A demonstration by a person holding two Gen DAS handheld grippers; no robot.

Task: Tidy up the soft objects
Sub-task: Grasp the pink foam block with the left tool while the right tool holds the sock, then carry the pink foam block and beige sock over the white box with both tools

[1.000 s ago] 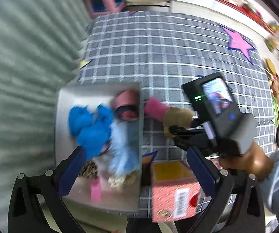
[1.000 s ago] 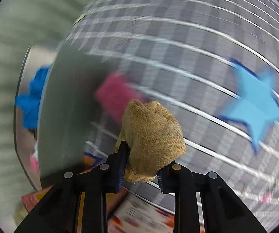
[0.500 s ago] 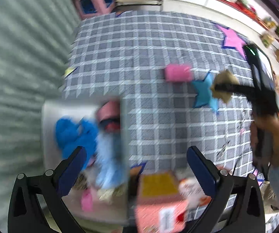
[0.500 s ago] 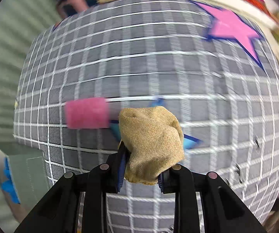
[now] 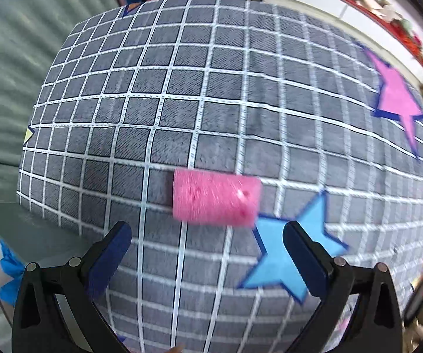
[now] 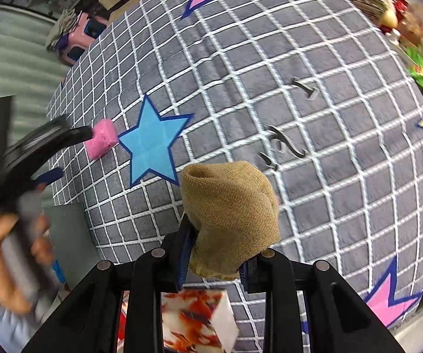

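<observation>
A pink foam roll (image 5: 216, 196) lies on the grey checked mat (image 5: 211, 88), just beyond my open left gripper (image 5: 207, 245), roughly centred between its fingers. In the right wrist view the same roll (image 6: 101, 141) lies left of a blue star patch (image 6: 152, 144), with the left gripper (image 6: 61, 153) reaching at it. My right gripper (image 6: 212, 253) is shut on a tan knitted cloth (image 6: 230, 214) and holds it above the mat.
A grey tray (image 5: 11, 220) with blue fabric (image 5: 11, 273) sits at the mat's lower left edge. A patterned box (image 6: 196, 317) lies below the right gripper. A pink stool (image 6: 79, 36) and cluttered shelves (image 6: 411, 29) border the mat.
My left gripper has swung from the tray to the pink roll and closed in on it. My right gripper has carried the tan cloth rightward, away from the tray.
</observation>
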